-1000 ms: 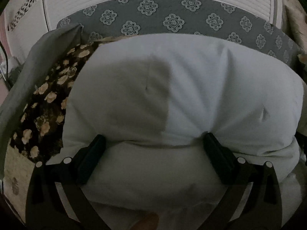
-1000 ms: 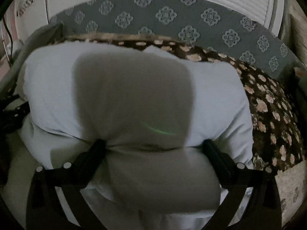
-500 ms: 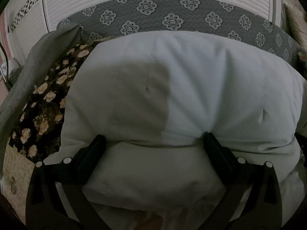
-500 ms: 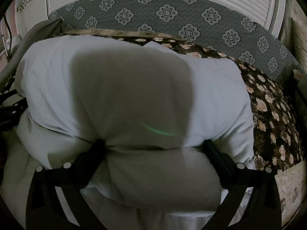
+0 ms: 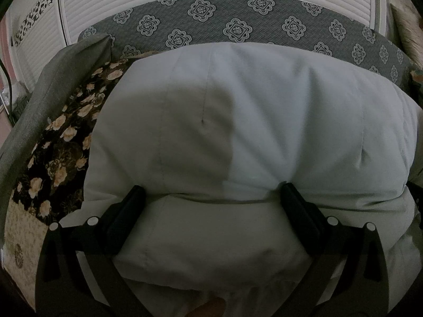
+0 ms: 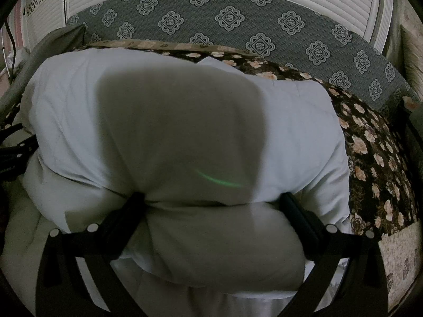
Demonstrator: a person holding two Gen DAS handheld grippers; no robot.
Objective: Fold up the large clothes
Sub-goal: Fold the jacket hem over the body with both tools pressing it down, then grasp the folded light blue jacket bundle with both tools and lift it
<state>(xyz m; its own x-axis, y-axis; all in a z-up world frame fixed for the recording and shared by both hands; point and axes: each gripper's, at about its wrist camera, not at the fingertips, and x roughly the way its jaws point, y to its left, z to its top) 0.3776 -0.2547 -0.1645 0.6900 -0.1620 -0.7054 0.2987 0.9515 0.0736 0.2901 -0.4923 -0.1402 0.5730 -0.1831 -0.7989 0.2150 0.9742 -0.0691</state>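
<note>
With both claws spread wide around its thick near fold, the left gripper (image 5: pixel 211 200) and right gripper (image 6: pixel 211 206) have pushed the puffy white garment (image 5: pixel 264 121) farther across the floral bedspread (image 6: pixel 370 158), toward the patterned headboard (image 5: pixel 238 26).

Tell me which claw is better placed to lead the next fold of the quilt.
Neither clearly. The left claw and right claw each straddle a thick roll of the white quilt, wide apart. Move both together.
</note>
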